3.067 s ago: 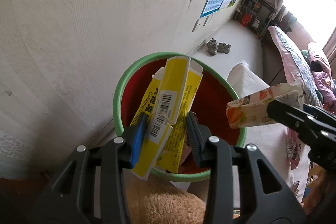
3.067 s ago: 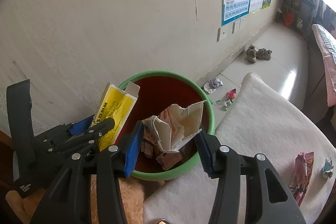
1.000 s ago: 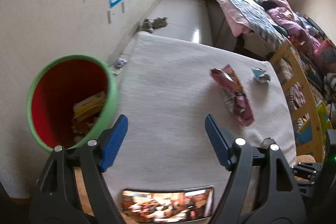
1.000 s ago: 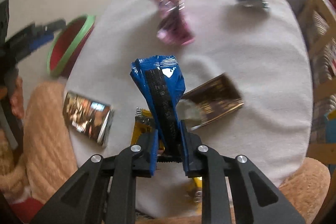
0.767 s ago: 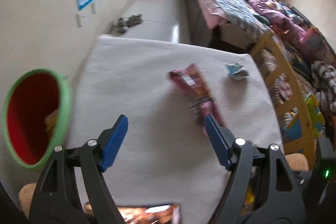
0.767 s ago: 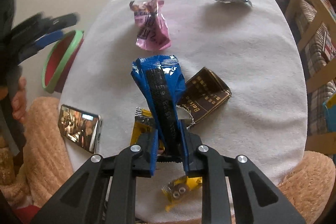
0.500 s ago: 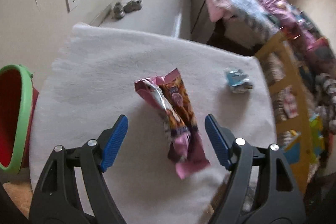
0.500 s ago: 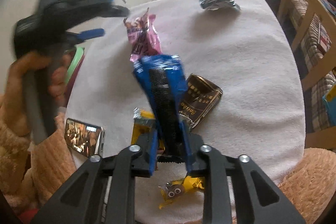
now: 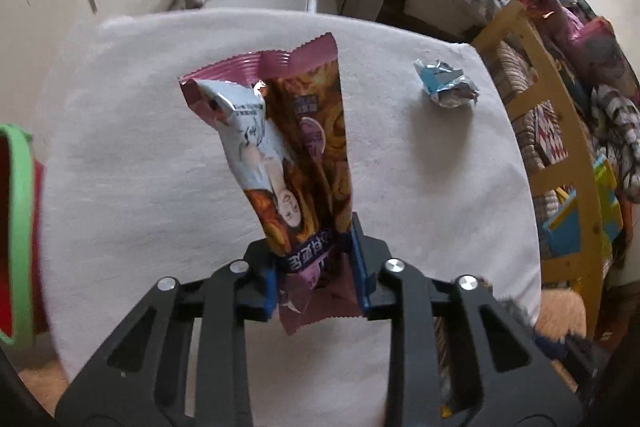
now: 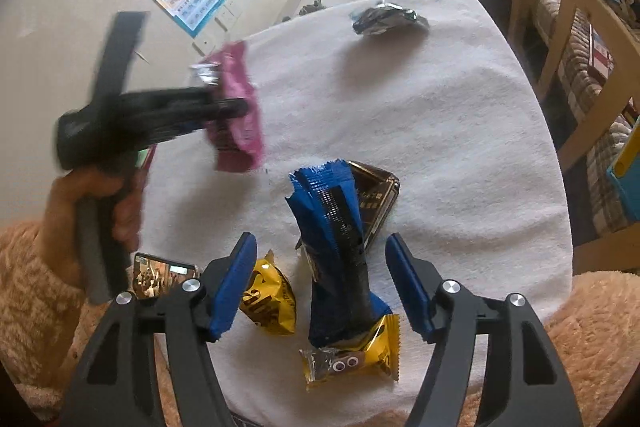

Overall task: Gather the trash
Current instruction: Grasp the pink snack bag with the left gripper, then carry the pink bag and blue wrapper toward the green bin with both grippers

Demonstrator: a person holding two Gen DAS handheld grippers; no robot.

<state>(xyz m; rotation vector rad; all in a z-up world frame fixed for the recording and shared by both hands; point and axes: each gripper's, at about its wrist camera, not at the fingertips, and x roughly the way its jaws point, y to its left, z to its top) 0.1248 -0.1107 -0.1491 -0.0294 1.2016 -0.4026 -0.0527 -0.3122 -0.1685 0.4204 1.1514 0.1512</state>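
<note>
A: Step?

B: Picking up. My left claw (image 9: 316,259) is closing on the pink wrapper (image 9: 288,147), pads pinching its lower end, wrapper standing up off the white cloth (image 9: 140,167). Next, I'd say, carry it to the green-rimmed bin (image 9: 16,227) at far left. My right claw (image 10: 320,279) is spreading; the blue wrapper (image 10: 336,251) stands between the pads, untouched.

A: Counts?

B: One pink, one blue, one brown, two yellow, one crumpled silver. One phone.

Bare white cloth (image 10: 460,147) lies open at centre and right. Wrappers (image 10: 340,259) crowd the near edge; a crumpled wrapper (image 10: 384,17) sits far back.
</note>
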